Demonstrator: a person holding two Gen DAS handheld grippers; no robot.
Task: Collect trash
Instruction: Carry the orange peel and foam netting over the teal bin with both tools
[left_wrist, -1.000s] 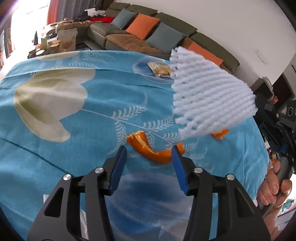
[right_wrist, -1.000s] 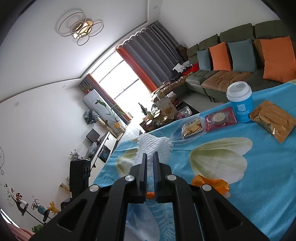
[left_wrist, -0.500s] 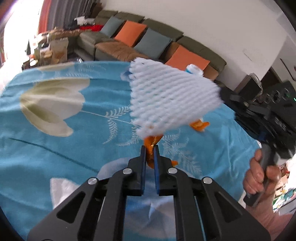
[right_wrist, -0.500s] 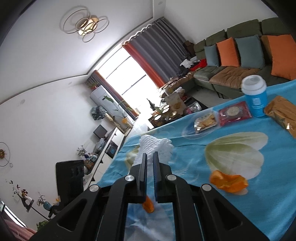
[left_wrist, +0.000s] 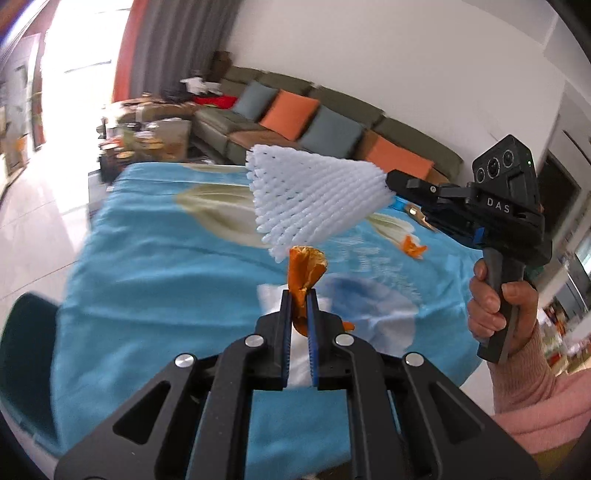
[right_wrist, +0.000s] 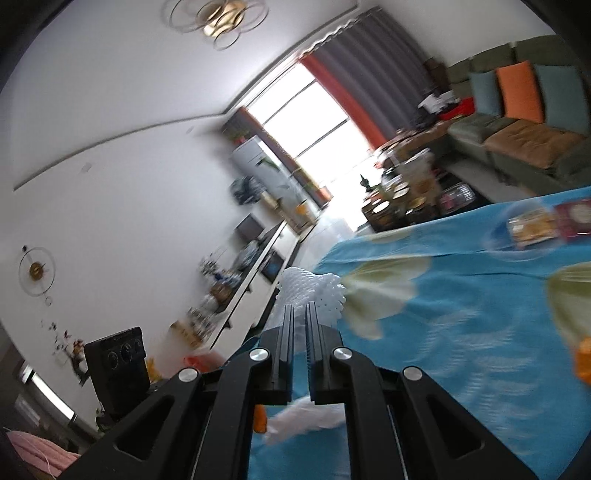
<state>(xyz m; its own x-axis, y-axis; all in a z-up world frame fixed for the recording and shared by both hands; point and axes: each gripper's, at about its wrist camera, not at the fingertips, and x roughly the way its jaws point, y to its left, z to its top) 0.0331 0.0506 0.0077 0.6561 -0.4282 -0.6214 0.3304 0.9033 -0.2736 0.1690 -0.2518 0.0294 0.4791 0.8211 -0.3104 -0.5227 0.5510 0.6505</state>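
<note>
Blue floral cloth covers the desk (left_wrist: 155, 266), both tools lifted above it.
Left tool (left_wrist: 298, 295) pinches a strip of orange peel (left_wrist: 306, 271); right tool (right_wrist: 300, 312) clamps white foam fruit netting (left_wrist: 314, 201). Another peel piece (left_wrist: 413, 248) lies on the cloth.

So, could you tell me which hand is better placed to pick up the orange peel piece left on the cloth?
Neither yet: the left gripper is shut on an orange peel and the right gripper on the white foam net. Once emptied, the right, since the loose peel piece lies just below it.
</note>
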